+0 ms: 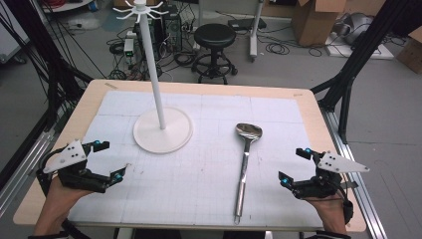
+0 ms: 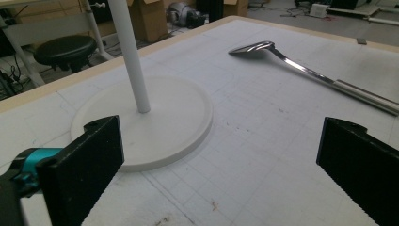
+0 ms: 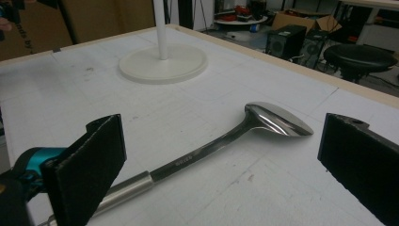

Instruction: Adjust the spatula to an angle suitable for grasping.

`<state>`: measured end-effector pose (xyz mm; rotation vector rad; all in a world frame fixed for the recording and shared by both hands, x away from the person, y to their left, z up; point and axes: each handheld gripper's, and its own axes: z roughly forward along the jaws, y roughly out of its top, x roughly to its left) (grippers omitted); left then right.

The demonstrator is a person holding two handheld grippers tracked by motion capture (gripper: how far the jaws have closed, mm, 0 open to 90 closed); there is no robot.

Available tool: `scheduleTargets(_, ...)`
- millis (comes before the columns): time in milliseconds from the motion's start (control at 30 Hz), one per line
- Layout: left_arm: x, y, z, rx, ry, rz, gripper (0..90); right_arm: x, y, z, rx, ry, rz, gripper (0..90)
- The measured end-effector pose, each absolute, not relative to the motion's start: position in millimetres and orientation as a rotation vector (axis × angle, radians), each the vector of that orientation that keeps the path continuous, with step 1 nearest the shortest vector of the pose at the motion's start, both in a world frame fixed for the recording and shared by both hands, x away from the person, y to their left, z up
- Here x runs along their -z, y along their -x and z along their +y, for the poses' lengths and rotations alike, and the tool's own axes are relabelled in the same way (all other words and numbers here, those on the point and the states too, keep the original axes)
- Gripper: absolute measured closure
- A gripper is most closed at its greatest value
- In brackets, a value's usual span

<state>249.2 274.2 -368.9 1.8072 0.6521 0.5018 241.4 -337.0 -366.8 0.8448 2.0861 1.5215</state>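
Right of the white stand [image 1: 162, 130] on the gridded mat [image 1: 199, 189] lies a steel spoon [image 1: 243, 167], bowl nearest the stand's base, handle running away toward the table's near edge. Beside the handle hovers the right gripper [image 1: 294, 166], jaws wide and empty. Left of the stand, the left gripper [image 1: 110, 160] gapes likewise, holding nothing.

A wooden table [image 1: 87, 107] carries a white gridded mat [image 1: 199, 169] that covers most of its top. On the mat stand a white stand [image 1: 162, 130] at the far left and a steel spoon [image 1: 244, 164] right of it, well apart.
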Motion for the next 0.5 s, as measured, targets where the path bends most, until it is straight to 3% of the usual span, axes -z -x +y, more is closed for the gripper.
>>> scheduleTargets(500,364.8,-245.0,280.1,-0.523,-1.792,0.641,1.7,367.2,-243.0,-334.0,-1.505,-0.812,2.117,0.4)
